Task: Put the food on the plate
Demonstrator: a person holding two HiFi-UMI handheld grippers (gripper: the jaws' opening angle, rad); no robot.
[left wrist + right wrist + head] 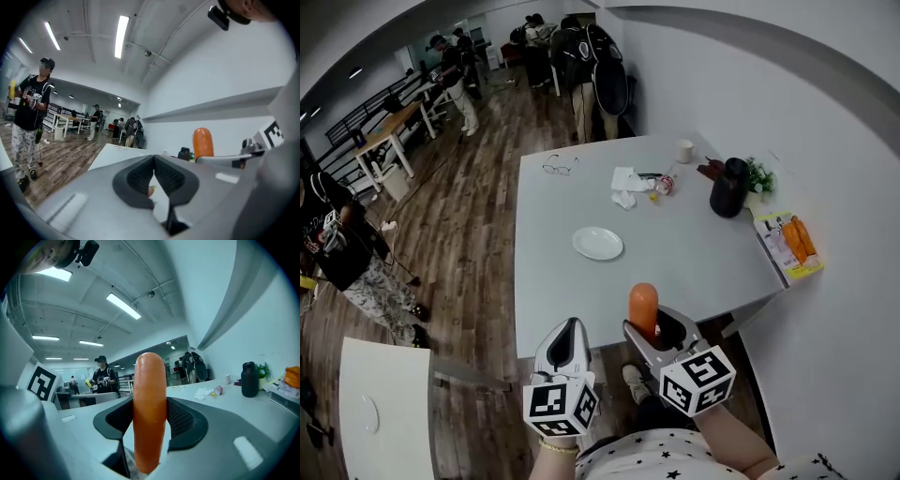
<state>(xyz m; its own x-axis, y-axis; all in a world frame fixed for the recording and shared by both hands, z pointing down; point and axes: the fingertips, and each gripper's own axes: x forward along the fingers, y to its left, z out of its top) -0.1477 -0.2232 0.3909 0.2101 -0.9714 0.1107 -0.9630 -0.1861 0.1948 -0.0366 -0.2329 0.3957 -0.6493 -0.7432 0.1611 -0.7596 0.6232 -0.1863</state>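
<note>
An orange sausage [643, 308] stands upright between the jaws of my right gripper [649, 328], which is shut on it near the table's front edge. The right gripper view shows the sausage [150, 408] clamped between both dark pads. A small white plate [598, 244] lies empty on the pale table [694, 262], farther back and a little left of the sausage. My left gripper [567, 339] hangs beside the right one over the table's near edge, jaws pressed together with nothing in them. The sausage [203, 143] also shows at the right in the left gripper view.
At the table's far side lie glasses [559, 168], crumpled white tissue [628, 182], a cup [684, 150], a black bottle [728, 187] and a small plant [759, 176]. A carrot packet [790, 244] hangs at the right edge. People stand at the back and left.
</note>
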